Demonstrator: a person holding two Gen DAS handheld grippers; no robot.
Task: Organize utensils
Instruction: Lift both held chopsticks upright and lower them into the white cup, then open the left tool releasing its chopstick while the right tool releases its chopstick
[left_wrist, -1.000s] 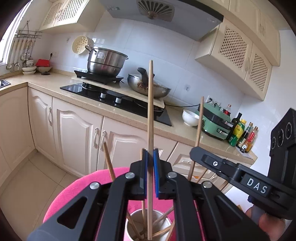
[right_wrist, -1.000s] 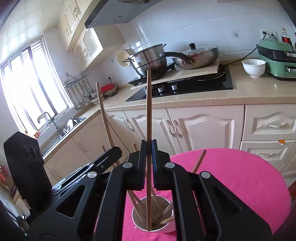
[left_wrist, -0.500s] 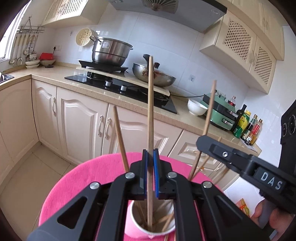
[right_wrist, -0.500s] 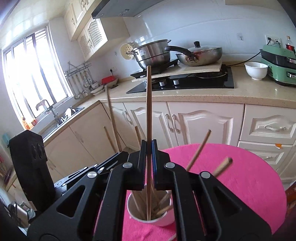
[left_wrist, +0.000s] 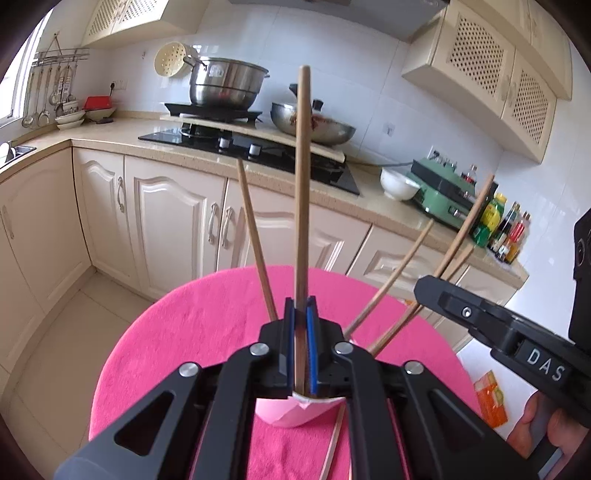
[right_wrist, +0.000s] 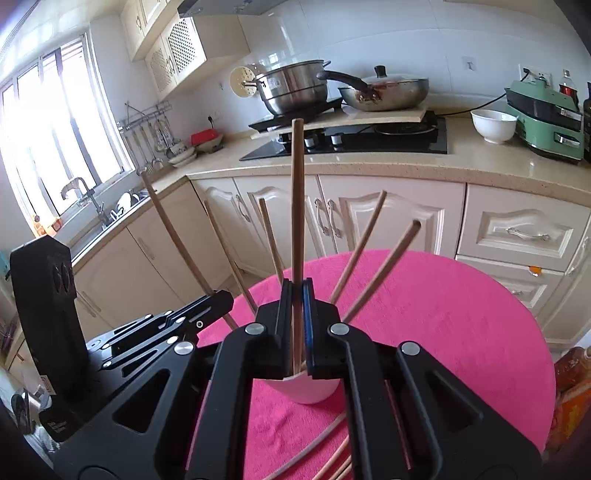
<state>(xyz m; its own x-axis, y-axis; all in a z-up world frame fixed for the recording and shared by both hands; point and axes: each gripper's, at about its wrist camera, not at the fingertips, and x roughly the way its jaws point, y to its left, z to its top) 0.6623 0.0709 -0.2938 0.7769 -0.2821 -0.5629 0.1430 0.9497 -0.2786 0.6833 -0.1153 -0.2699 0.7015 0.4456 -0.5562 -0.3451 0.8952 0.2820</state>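
A pale cup (left_wrist: 295, 411) stands on a round pink table (left_wrist: 207, 325), with several wooden chopsticks leaning out of it. My left gripper (left_wrist: 301, 317) is shut on an upright chopstick (left_wrist: 303, 177) whose lower end reaches into the cup. In the right wrist view the same cup (right_wrist: 306, 387) sits under my right gripper (right_wrist: 297, 295), which is shut on another upright chopstick (right_wrist: 296, 206). The right gripper (left_wrist: 491, 321) shows at the right edge of the left wrist view; the left gripper (right_wrist: 177, 325) shows at the left of the right wrist view.
More chopsticks (right_wrist: 332, 450) lie flat on the pink table (right_wrist: 461, 317) near its front. Behind the table run cream cabinets (left_wrist: 166, 214) and a counter with a hob (left_wrist: 251, 147), a steel pot (left_wrist: 225, 86), a pan (right_wrist: 384, 92) and a white bowl (right_wrist: 493, 125).
Both grippers have sunk toward the cup with their chopsticks, and the views have tilted down. The cup's mouth, seen before, is now hidden behind the fingers.
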